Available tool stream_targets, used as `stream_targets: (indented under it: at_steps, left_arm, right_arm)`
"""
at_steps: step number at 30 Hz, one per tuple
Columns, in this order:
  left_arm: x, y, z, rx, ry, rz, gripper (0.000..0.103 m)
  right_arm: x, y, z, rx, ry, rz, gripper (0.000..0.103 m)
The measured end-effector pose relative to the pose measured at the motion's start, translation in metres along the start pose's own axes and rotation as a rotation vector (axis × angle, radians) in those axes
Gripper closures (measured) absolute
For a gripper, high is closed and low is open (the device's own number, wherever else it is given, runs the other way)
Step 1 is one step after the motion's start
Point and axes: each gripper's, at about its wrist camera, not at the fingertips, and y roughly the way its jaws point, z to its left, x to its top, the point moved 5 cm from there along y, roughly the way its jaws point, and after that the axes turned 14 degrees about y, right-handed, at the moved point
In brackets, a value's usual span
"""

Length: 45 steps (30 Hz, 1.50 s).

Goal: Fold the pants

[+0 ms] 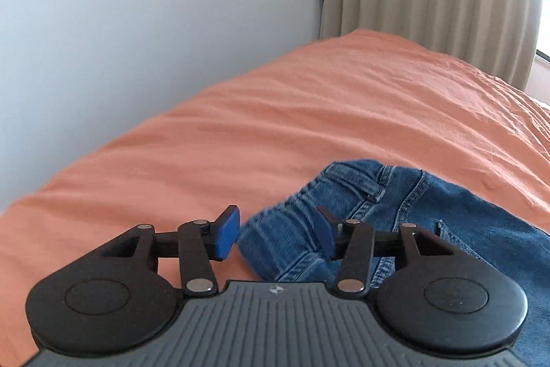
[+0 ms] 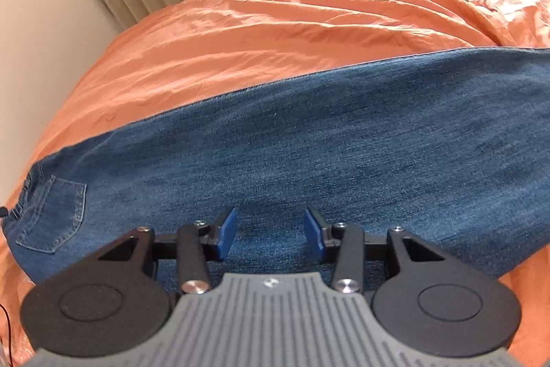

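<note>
Your jeans [image 2: 309,133] are lying on the orange bed [image 1: 240,126], already doubled lengthwise by the look of it, with one long flat stretch of leg running across the right wrist view and the back pocket [image 2: 51,215] off at the left end. In the left wrist view the waistband end [image 1: 309,212] looks bunched and curled up rather than flat. Your left gripper [image 1: 276,234] has its jaws spread with that waistband corner sitting between them, but the pads don't seem to be pressing on it, so nothing's held there. Your right gripper [image 2: 271,234] is also spread, hovering over the middle of the leg and gripping nothing. My guess at the main risk: if you close the left jaws on that crumpled corner you'll likely catch only one layer, and the fold will come out skewed or the layers will slide apart. Same on the right, since pinching flat denim from above may just snag the top layer. The bedsheet is wrinkly too, so you could easily grab it along with the jeans.
</note>
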Motion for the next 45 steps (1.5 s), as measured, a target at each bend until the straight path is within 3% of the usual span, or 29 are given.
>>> stream_targets:
  at_steps: [5, 8, 10, 14, 21, 26, 35, 37, 39, 41, 45]
  left_arm:
    - [0.020, -0.050, -0.014, -0.105, 0.019, -0.059, 0.046]
    - [0.028, -0.075, -0.045, -0.226, 0.049, -0.057, 0.051]
    - [0.031, -0.090, -0.069, -0.305, 0.085, -0.044, 0.057]
    - [0.039, -0.109, -0.125, -0.387, 0.180, -0.048, 0.068]
    - [0.037, -0.140, -0.226, -0.565, 0.319, -0.025, 0.073]
    - [0.025, -0.142, -0.300, -0.671, 0.392, 0.014, 0.076]
    - [0.000, -0.142, -0.395, -0.777, 0.506, 0.075, 0.076]
    - [-0.004, -0.143, -0.409, -0.800, 0.519, 0.080, 0.076]
    - [-0.007, -0.143, -0.420, -0.822, 0.530, 0.083, 0.076]
    - [-0.010, -0.142, -0.429, -0.843, 0.541, 0.086, 0.076]
    - [-0.016, -0.140, -0.450, -0.874, 0.587, 0.081, 0.076]
  right_arm:
    - [0.030, -0.045, -0.027, 0.042, 0.148, -0.032, 0.063]
    - [0.057, -0.075, -0.059, 0.041, 0.211, -0.072, 0.063]
    - [0.077, -0.094, -0.088, -0.002, 0.245, -0.094, 0.063]
    - [0.110, -0.136, -0.154, -0.042, 0.310, -0.129, 0.055]
    - [0.132, -0.186, -0.278, -0.093, 0.443, -0.161, 0.058]
    - [0.131, -0.181, -0.352, -0.084, 0.590, -0.160, 0.058]
    - [0.131, -0.114, -0.412, 0.125, 0.855, -0.147, 0.054]
    - [0.131, -0.108, -0.422, 0.169, 0.899, -0.168, 0.063]
    - [0.131, -0.110, -0.426, 0.191, 0.887, -0.183, 0.088]
    - [0.134, -0.123, -0.422, 0.220, 0.815, -0.220, 0.101]
    - [0.139, -0.139, -0.411, 0.201, 0.665, -0.270, 0.103]
